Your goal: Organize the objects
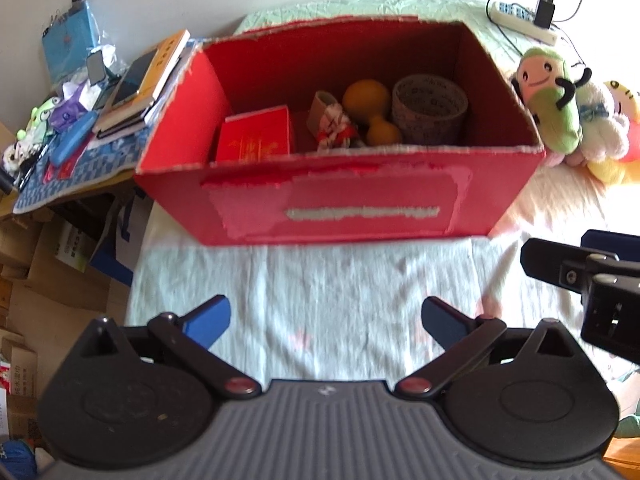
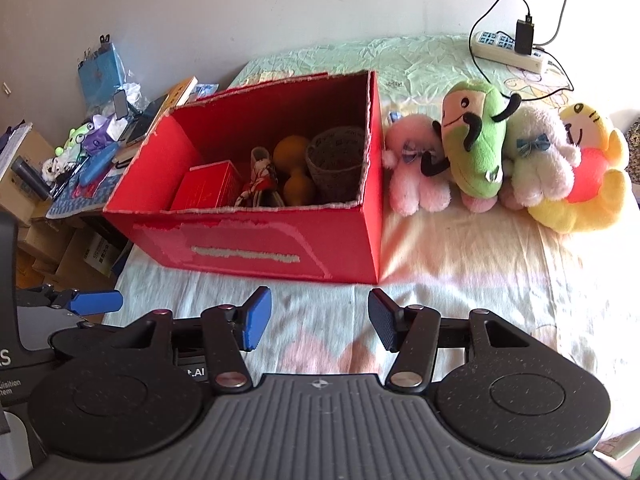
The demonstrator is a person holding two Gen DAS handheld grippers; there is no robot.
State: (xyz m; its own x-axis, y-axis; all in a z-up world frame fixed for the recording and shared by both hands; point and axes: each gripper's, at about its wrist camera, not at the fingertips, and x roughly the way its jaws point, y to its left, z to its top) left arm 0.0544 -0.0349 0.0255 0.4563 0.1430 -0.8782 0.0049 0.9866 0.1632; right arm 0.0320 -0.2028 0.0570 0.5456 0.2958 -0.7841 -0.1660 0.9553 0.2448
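An open red cardboard box [image 1: 340, 208] [image 2: 256, 248] stands on the bed. Inside lie a small red box [image 1: 256, 136] [image 2: 206, 190], a red-and-white figure [image 1: 334, 126], an orange gourd [image 1: 372, 110] [image 2: 294, 172] and a grey tape roll [image 1: 430, 108] [image 2: 336, 160]. Right of the box sit a green plush [image 2: 476, 144] [image 1: 554, 92], a pink plush [image 2: 418, 168], a white plush [image 2: 540, 160] and a yellow plush [image 2: 580, 176]. My left gripper [image 1: 326, 326] is open wide over the sheet, nothing between its blue fingers. My right gripper [image 2: 320, 320] is also open and empty, in front of the box.
A cluttered side table [image 2: 80, 196] with books [image 1: 148, 80], a phone and small toys stands left of the bed. Cardboard cartons [image 1: 40, 264] sit on the floor below it. A power strip [image 2: 508, 48] with a charger lies at the bed's far right.
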